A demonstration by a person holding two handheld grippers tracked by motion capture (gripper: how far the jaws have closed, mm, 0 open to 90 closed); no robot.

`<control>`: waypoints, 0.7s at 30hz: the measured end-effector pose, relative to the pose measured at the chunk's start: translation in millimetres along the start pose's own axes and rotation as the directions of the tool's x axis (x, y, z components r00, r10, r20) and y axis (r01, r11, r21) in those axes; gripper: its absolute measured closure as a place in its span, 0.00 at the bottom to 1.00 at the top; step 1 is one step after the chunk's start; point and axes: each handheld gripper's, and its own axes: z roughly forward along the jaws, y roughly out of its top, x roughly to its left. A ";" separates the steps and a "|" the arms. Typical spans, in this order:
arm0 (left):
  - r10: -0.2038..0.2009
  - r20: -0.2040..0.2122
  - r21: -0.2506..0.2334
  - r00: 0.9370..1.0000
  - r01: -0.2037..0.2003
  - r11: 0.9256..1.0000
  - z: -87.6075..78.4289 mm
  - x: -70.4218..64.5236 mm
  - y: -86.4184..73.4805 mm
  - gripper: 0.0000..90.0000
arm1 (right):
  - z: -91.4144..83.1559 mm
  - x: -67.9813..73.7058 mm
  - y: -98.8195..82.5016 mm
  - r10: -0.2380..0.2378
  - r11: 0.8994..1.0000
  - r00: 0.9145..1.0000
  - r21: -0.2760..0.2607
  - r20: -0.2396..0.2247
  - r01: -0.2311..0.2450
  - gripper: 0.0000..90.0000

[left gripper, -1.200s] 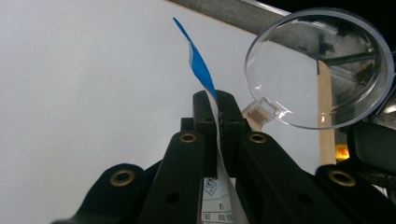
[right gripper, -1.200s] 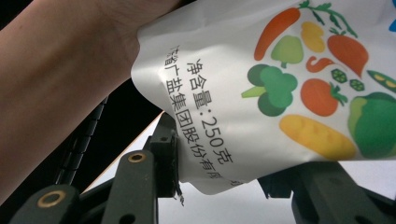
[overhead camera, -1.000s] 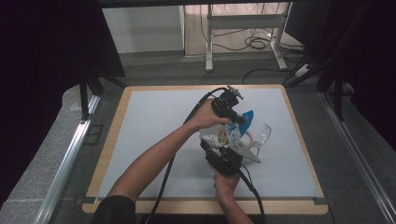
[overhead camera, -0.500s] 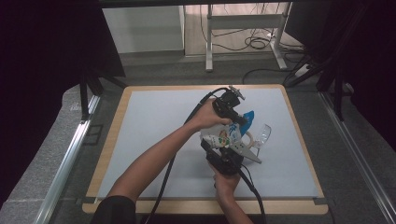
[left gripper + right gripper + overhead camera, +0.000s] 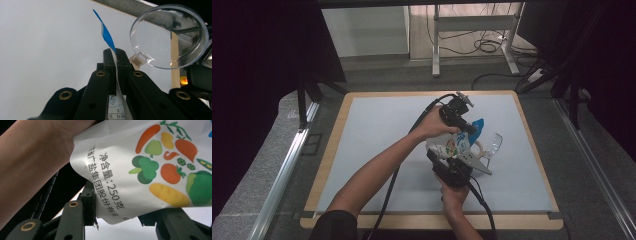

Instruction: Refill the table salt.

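A white bag [image 5: 452, 146] printed with vegetables and Chinese text is held above the white mat [image 5: 377, 130] between both grippers. My left gripper [image 5: 469, 129] comes from the upper left and is shut on the bag's blue top edge [image 5: 106, 32], which sticks up between its fingertips [image 5: 116, 53]. My right gripper [image 5: 453, 159] reaches in from below. Its jaws [image 5: 120, 215] stand on either side of the bag's lower corner [image 5: 150, 165], the left pad [image 5: 90, 205] pressing on it. A clear round cup [image 5: 170, 37] rests just beyond the bag [image 5: 493, 145].
The mat lies on a wood-rimmed board [image 5: 332, 150]. Grey padding [image 5: 262, 175] and metal rails flank it. Dark curtains hang at both sides. Behind the board are desk legs [image 5: 436, 45] and cables on the floor. The person's left forearm [image 5: 377, 170] crosses the mat.
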 end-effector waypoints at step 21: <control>-0.001 -0.001 -0.006 1.000 0.001 1.000 -2.6 1.1 -3.2 0.99 | 1.7 1.1 -1.3 -0.007 1.000 1.000 0.005 -0.004 0.007 0.64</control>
